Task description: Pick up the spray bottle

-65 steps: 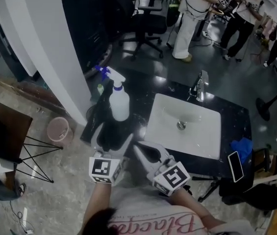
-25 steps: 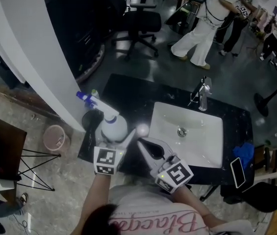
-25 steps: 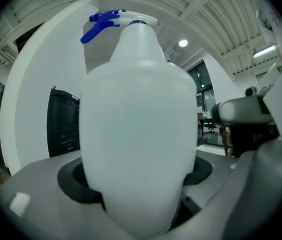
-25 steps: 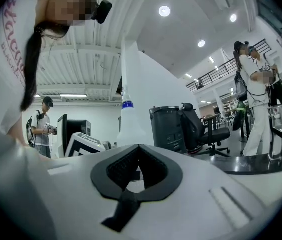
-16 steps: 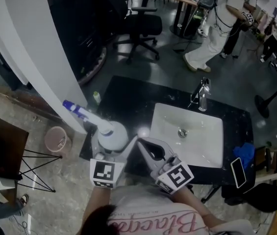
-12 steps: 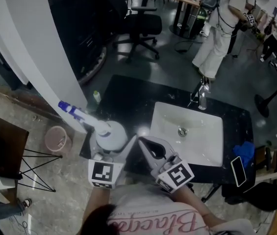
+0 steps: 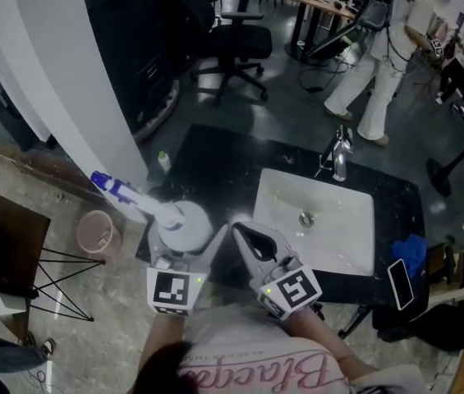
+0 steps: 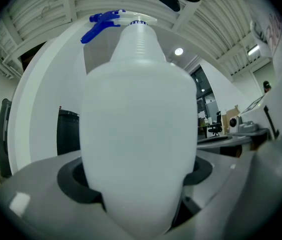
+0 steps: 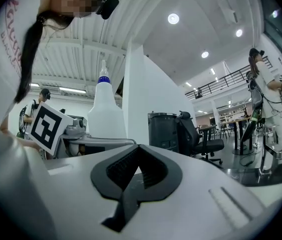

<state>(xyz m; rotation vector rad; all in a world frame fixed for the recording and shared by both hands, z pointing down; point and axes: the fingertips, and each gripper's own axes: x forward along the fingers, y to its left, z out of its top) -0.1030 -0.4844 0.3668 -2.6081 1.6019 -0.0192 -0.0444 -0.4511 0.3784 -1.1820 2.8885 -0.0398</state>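
The white spray bottle (image 7: 181,224) with a blue trigger head (image 7: 108,185) hangs above the counter's left end, tipped so its nozzle points left. My left gripper (image 7: 180,249) is shut on the bottle's body. In the left gripper view the bottle (image 8: 138,129) fills the space between the jaws, its blue trigger (image 8: 103,21) on top. My right gripper (image 7: 245,238) hovers beside it over the counter's front edge, shut and empty. In the right gripper view its jaws (image 9: 136,176) meet, and the bottle (image 9: 105,109) shows to the left.
A white sink (image 7: 355,220) with a chrome faucet (image 7: 340,158) sits in the black counter (image 7: 215,158). A blue cloth (image 7: 408,253) and a phone (image 7: 396,279) lie at the right. A small green bottle (image 7: 163,161), white pillar (image 7: 75,72), pink bin (image 7: 96,232) and office chair (image 7: 236,43) stand around.
The bottle stood upright on the counter; now my left gripper has lifted it and tipped its nozzle left. The right gripper has hardly moved. A person behind walked to the right.
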